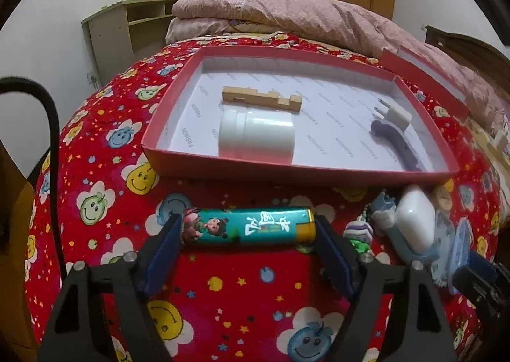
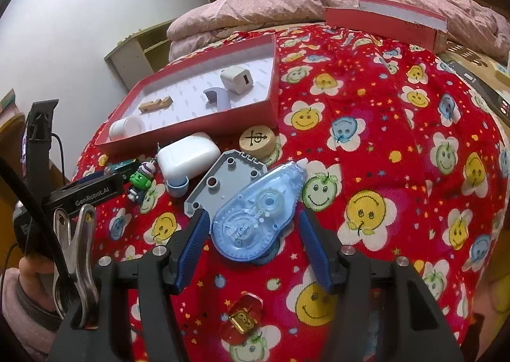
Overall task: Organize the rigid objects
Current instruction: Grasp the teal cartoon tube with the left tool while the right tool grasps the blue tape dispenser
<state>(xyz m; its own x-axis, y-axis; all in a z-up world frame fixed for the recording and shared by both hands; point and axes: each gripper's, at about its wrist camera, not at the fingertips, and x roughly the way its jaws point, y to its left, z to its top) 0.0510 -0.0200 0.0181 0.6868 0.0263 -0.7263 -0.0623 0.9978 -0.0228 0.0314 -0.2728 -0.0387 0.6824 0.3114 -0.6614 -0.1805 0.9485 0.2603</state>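
Two grippers were at work over the red smiley-face bedspread. On the left, the left gripper had its jaws pinching a teal cartoon lighter end to end, just in front of the red box's near wall. Inside that box lay a white jar on its side, a wooden block just behind it, and over at the right end a purple handle touching a white plug adapter.

Moving right, a little green figure charm sat beside a white earbud case, which rested against a grey plastic plate. A round wooden chess piece stood just beyond it, near the box corner.

Further right, the right gripper had its jaws spread wide on either side of a blue correction-tape dispenser, neither pad touching it as far as could be seen. Near that gripper's base lay a small red clear trinket. Far right, the red box lid leaned on the pink quilt.
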